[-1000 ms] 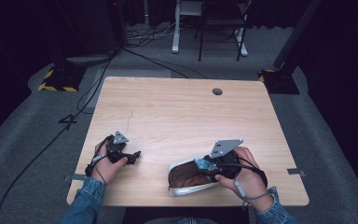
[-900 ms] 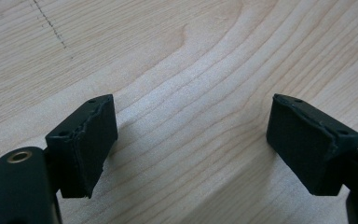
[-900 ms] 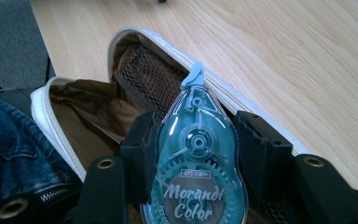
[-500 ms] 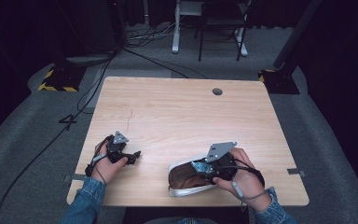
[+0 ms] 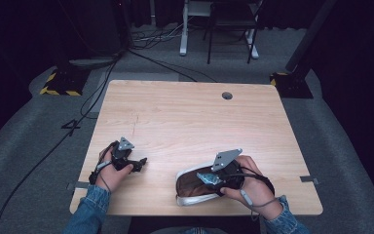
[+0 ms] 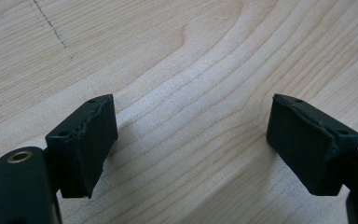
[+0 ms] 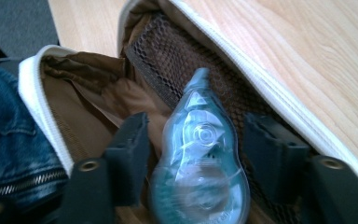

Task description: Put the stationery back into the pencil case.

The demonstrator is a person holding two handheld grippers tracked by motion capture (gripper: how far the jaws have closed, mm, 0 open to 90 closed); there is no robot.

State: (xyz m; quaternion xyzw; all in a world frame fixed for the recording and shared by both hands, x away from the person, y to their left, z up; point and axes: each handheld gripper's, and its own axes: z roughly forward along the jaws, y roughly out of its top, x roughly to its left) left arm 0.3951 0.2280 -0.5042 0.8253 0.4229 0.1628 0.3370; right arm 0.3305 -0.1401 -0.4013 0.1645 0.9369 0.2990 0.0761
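Observation:
A pouch (image 5: 187,197) with a white zip edge and brown lining lies open at the table's front edge. In the right gripper view its mesh inner pocket and rim (image 7: 261,79) show close up. A teal see-through correction tape dispenser (image 7: 200,154) sits in the pouch's mouth between the jaws of my right gripper (image 7: 193,126), with a narrow gap on each side and its lower end blurred. From above, the tape (image 5: 206,177) is at the right gripper (image 5: 209,181) tips over the pouch. My left gripper (image 5: 141,162) rests open on bare wood (image 6: 191,126), holding nothing.
The wooden table (image 5: 190,122) has a round cable hole (image 5: 227,95) at the back right. A denim sleeve (image 7: 9,140) lies beside the pouch. Cables and stands sit on the grey floor beyond the table.
My right gripper has shifted slightly left and deeper over the pouch's mouth with the tape. The left gripper has stayed where it was.

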